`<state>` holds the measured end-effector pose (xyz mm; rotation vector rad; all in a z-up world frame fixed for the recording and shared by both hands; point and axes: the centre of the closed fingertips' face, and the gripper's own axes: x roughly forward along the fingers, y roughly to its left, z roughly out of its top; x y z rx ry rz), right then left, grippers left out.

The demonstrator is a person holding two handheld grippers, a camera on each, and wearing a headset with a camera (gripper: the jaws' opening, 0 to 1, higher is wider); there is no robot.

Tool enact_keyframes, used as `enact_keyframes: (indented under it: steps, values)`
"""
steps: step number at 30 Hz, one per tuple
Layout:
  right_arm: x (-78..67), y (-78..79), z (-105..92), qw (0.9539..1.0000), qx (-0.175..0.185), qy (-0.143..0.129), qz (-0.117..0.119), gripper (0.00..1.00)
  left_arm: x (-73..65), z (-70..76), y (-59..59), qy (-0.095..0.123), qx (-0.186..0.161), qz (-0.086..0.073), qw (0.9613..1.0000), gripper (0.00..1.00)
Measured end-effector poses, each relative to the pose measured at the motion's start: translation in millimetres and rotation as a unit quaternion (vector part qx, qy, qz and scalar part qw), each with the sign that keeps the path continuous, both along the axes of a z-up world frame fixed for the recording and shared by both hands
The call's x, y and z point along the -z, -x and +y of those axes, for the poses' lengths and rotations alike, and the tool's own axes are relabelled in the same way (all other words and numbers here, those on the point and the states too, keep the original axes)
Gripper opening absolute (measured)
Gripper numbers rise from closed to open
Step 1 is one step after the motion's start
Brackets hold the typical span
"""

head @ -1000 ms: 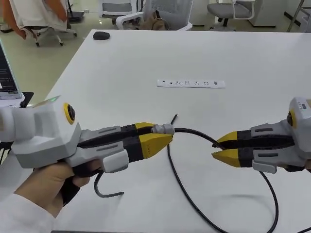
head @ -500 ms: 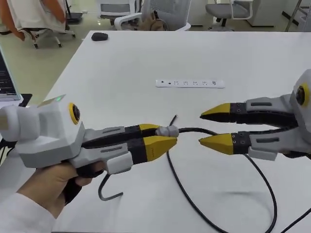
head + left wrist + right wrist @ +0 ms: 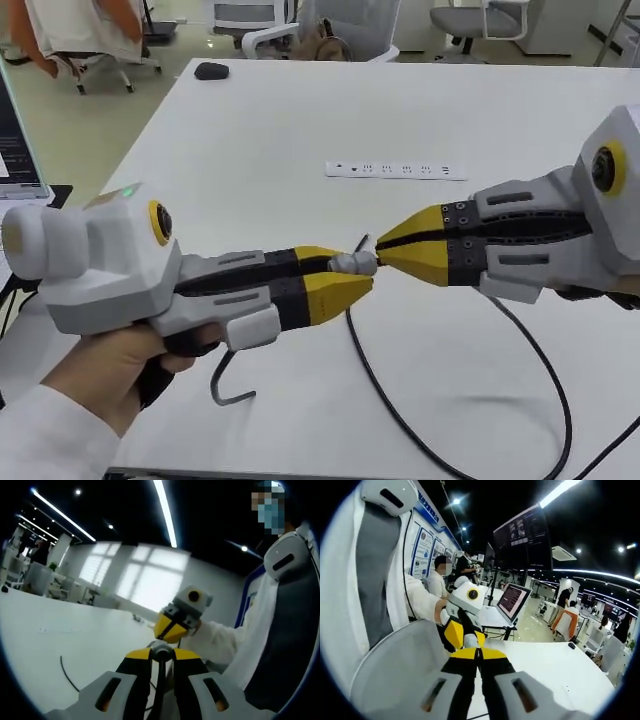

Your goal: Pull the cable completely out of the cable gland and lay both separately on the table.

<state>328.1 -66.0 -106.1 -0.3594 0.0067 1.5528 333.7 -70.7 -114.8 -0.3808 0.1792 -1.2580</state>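
Since the two grippers meet nose to nose above the table (image 3: 300, 130), the pull axis is already set. Left gripper (image 3: 354, 270): jaws nearly closed, clamped on the grey cable gland (image 3: 347, 263), which sits right at the yellow tips and pokes out toward the other gripper. Left gripper view confirms this: the gland (image 3: 161, 649) is seated between the tips, and a dark line runs back down between the jaws. Right gripper (image 3: 382, 253): jaws brought together, tips touching or just short of the gland's free end, directly opposite the left tips. Judged to be nipping the black cable (image 3: 384, 400) where it leaves the gland, though the nip itself is hidden. The gland's long axis lies along the line joining the grippers, roughly level. The right gripper is the one nearer the cable exit. Outward from the tips, the cable drops below both grippers and lies in loose curves on the table, toward the person. Next move, as judged: hold the left gripper firm and draw the right straight away along that axis. An off-axis pull risks binding in the gland.
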Motion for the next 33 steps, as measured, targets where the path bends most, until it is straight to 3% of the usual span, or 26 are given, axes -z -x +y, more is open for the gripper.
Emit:
enact_keyframes:
  steps: [4, 8, 15, 20, 23, 26, 33]
  values:
    - [1.2, 1.5, -2.1, 0.9999, -0.008, 0.008, -0.013, 0.0, 0.9, 1.3, -0.3, 0.0, -0.005, 0.001, 1.0, 0.17]
    - [7.8, -2.5, -9.7, 0.9995, -0.001, 0.025, -0.021, 0.08, 0.2, 0.3, 1.0, -0.002, -0.007, 0.0, 1.0, 0.17]
    - [16.3, 3.8, -17.3, 0.9983, -0.013, 0.041, -0.04, 0.06, 2.0, -15.7, 3.7, -0.008, 0.003, -0.005, 0.9999, 0.17]
    - [15.4, 4.0, -23.4, 0.9988, -0.012, 0.038, -0.028, 0.05, 0.0, -21.7, 5.4, -0.006, -0.007, -0.01, 0.9999, 0.17]
    - [13.1, 4.6, -24.3, 0.9985, -0.013, 0.034, -0.041, 0.04, -3.0, -21.3, 4.2, 0.001, -0.019, -0.009, 0.9998, 0.17]
    - [10.7, 4.1, -23.0, 0.9991, -0.01, 0.029, -0.028, 0.03, -6.6, -19.5, 2.6, 0.008, -0.036, -0.009, 0.9993, 0.17]
    - [14.8, 6.3, -13.7, 0.9986, -0.018, 0.038, -0.032, 0.03, -4.2, -14.3, 2.3, -0.013, -0.056, -0.027, 0.998, 0.17]
